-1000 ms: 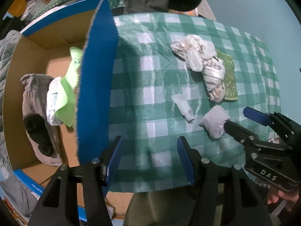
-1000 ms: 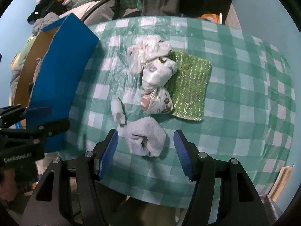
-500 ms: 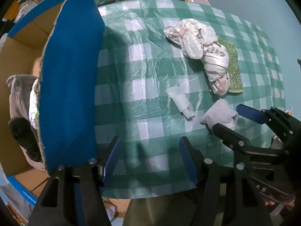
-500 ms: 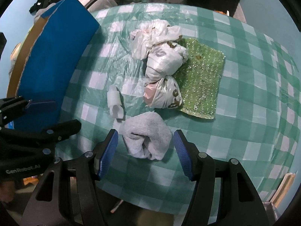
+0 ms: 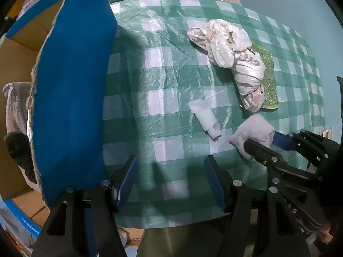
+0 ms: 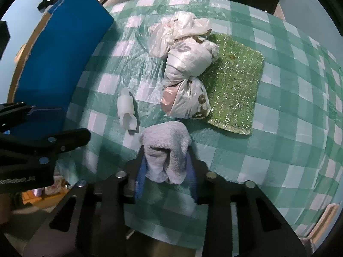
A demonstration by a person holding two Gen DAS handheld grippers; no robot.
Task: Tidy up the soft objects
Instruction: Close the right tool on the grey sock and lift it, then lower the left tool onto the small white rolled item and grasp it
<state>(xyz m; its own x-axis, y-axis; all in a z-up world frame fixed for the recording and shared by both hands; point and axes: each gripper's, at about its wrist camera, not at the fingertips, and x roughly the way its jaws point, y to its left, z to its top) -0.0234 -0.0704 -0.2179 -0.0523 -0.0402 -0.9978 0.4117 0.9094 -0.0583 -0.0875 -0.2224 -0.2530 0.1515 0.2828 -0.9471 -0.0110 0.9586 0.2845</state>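
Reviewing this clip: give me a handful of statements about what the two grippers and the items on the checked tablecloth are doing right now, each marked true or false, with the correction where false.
1. The right gripper is closed on the grey cloth. True; its jaws have just been closing on it.
2. The left gripper holds the small white plastic piece. False: its jaws are open and empty above the tablecloth.
3. The knotted plastic bags lie partly on the glittery green mat. True.
4. The grey cloth is already in the cardboard box. False: it is on the table, apart from the box.
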